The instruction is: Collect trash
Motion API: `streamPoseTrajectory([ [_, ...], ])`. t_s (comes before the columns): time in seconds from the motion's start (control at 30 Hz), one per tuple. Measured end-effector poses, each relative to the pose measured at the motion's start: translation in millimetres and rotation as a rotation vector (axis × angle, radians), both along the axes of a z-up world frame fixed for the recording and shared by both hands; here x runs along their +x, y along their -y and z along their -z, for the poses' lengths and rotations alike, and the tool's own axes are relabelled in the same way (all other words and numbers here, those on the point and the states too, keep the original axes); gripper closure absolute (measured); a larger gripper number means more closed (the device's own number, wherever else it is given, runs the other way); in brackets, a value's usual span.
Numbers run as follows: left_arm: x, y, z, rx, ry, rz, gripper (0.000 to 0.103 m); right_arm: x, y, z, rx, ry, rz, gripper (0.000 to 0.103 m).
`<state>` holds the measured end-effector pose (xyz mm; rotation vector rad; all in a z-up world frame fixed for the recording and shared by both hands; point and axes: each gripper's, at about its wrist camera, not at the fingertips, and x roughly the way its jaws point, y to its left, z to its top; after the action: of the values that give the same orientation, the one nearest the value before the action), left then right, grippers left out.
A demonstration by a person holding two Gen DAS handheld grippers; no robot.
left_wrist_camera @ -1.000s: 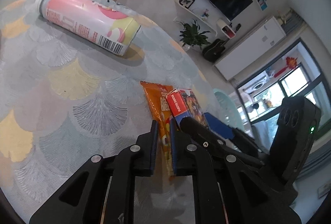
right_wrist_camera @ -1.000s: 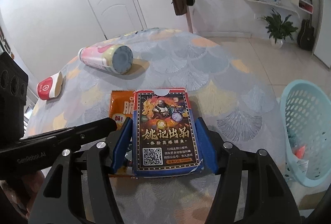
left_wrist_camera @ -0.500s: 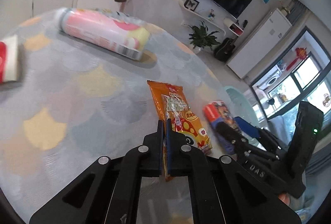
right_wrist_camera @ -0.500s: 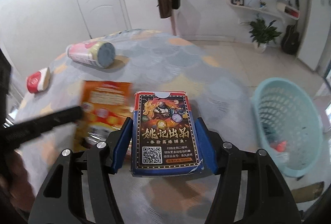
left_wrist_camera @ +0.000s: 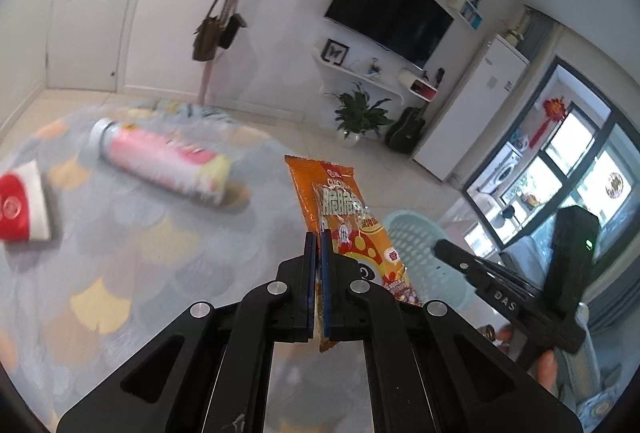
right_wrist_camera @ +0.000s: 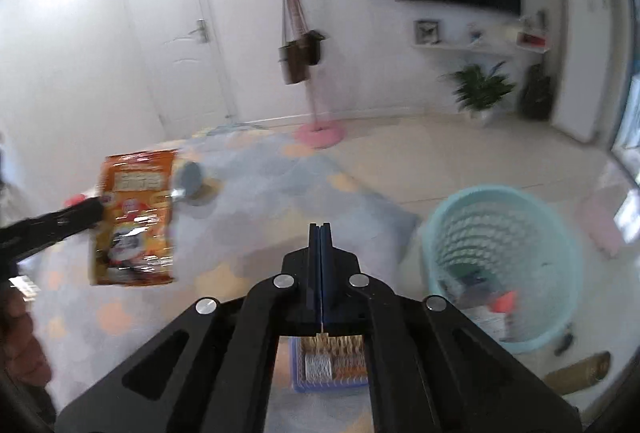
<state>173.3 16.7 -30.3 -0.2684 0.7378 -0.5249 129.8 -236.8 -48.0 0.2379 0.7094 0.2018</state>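
Two hand-held grippers in view. Left hand-held gripper (left_wrist_camera: 319, 245) pinches the orange snack packet (left_wrist_camera: 344, 221) by its edge, held clear above the desk (left_wrist_camera: 120, 273), presumably for carriage to the basket (right_wrist_camera: 500, 273) on the floor. Right hand-held gripper (right_wrist_camera: 320, 237) is pressed together, empty. Basket contents blurred; pink canister (left_wrist_camera: 160, 165) and red cup (left_wrist_camera: 20, 209) on the desk are smeared.
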Motion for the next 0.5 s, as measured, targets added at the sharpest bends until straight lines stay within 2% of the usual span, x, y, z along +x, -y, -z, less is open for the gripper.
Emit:
streamPoseTrajectory([
  [0.07,1,9,8,0.019,-0.016,0.002,0.103,8,21,6,-0.021,0.005,0.011,0.103],
  [0.1,1,11,12,0.009,-0.025,0.012,0.103,8,40,6,-0.032,-0.008,0.070,0.103],
  [0.17,0,16,20,0.009,-0.023,0.028,0.103,2,66,6,0.072,-0.029,0.039,0.102],
  [0.2,2,17,23,0.005,-0.031,0.031,0.103,-2,72,8,0.096,-0.050,0.022,0.095],
  [0.27,6,20,26,-0.001,-0.046,0.036,0.103,-16,62,17,0.023,-0.090,0.027,0.056],
  [0.3,6,20,27,0.003,-0.042,0.034,0.103,-22,53,26,0.011,-0.114,0.012,0.027],
  [0.4,5,18,29,-0.004,-0.045,0.029,0.103,-30,31,40,0.024,-0.143,-0.060,0.027],
  [0.5,1,15,29,0.006,-0.042,0.023,0.103,-29,12,45,-0.016,-0.148,-0.085,0.027],
])
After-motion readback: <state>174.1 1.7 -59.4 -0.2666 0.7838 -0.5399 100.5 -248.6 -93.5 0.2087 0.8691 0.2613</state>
